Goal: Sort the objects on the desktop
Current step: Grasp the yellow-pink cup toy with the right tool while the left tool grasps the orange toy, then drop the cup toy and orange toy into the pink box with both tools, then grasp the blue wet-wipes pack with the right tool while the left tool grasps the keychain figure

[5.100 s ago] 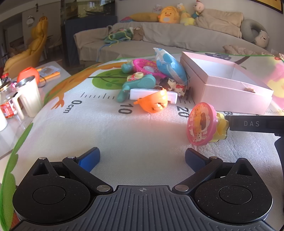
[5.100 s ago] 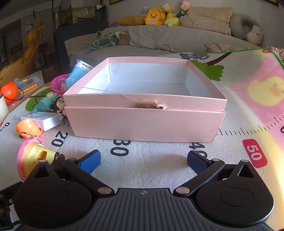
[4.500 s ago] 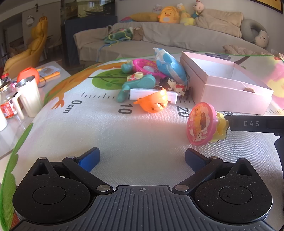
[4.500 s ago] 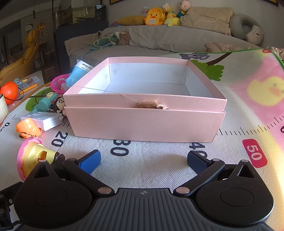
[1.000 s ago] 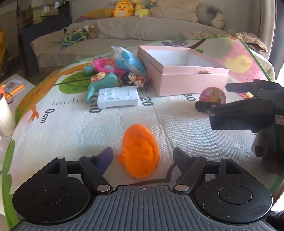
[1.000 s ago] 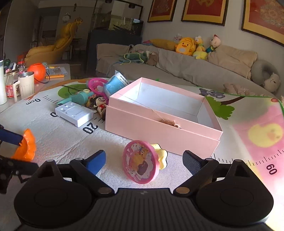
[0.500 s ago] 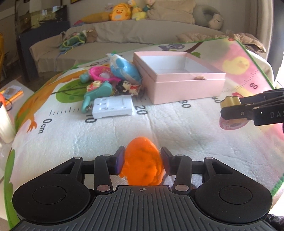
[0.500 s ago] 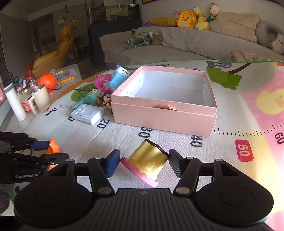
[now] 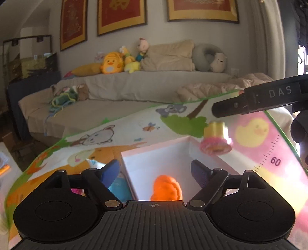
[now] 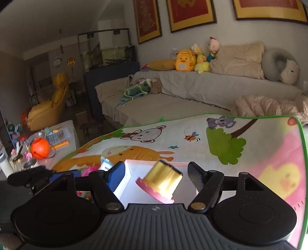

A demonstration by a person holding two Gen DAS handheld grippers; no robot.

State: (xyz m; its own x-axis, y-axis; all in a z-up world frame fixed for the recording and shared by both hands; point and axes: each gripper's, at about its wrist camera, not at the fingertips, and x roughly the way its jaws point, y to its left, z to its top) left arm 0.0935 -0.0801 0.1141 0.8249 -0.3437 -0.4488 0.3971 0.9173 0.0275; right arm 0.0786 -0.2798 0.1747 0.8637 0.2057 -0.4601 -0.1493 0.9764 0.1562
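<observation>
The left gripper [image 9: 155, 169] has its fingers spread wide and holds nothing; the orange toy [image 9: 166, 188] lies between and below them, inside the pink box [image 9: 154, 159]. The right gripper [image 10: 156, 174] is also wide open, and the yellow-pink toy [image 10: 160, 181] sits tilted between its fingers, touching neither, above the box.

Grey wall [image 9: 250, 42] with framed pictures [image 9: 202, 9]; beige sofa [image 10: 192, 92]; yellow armchair [image 10: 52, 103]
</observation>
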